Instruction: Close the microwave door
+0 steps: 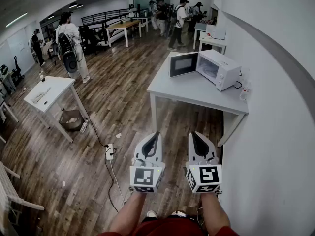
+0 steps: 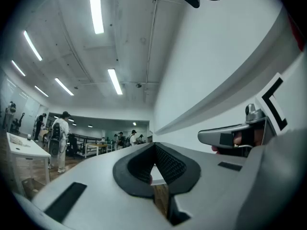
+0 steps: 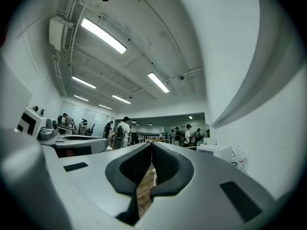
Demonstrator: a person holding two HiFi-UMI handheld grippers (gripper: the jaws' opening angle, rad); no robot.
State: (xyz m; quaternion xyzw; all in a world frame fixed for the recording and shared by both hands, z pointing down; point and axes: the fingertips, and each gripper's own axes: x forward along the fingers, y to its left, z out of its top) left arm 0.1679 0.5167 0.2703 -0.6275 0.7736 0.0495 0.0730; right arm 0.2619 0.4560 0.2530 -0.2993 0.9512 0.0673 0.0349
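**Task item.** Microwave (image 1: 216, 69) sits on grey table (image 1: 192, 90), upper right of head view, close to white wall (image 1: 275, 132). Door (image 1: 183, 64) stands open. It is upright, hinged at the oven's left side, and its dark window panel swings out toward frame left. Cavity visible to the right of the door.

**Grippers.** Left gripper (image 1: 156, 134) and right gripper (image 1: 193, 133) are at lower centre, side by side, both pointing up-frame. Left gripper view: jaws together, pads meeting, nothing between. Right gripper view: same, tips closed on each other, empty. Neither touches anything.

**Key relation.** Door lies up-frame and a little right of both grippers, well apart, with table edge and open floor between. Door's free edge is its left end, and the panel's width runs left-right in frame. Right gripper sits roughly below the hinge line, left gripper a little left of the free edge. Judgement: approx. equal reach. An approach is needed first, then a push on the free edge to swing it back toward the cavity.

**Surface/room.** Table top bare around the oven. Wood-plank floor (image 1: 123, 107). Power strip (image 1: 109, 153) w/ cable on floor, lower left of centre. A second table (image 1: 49, 93) at left. People (image 1: 69, 38) stand at upper left and top centre, away from the work area.
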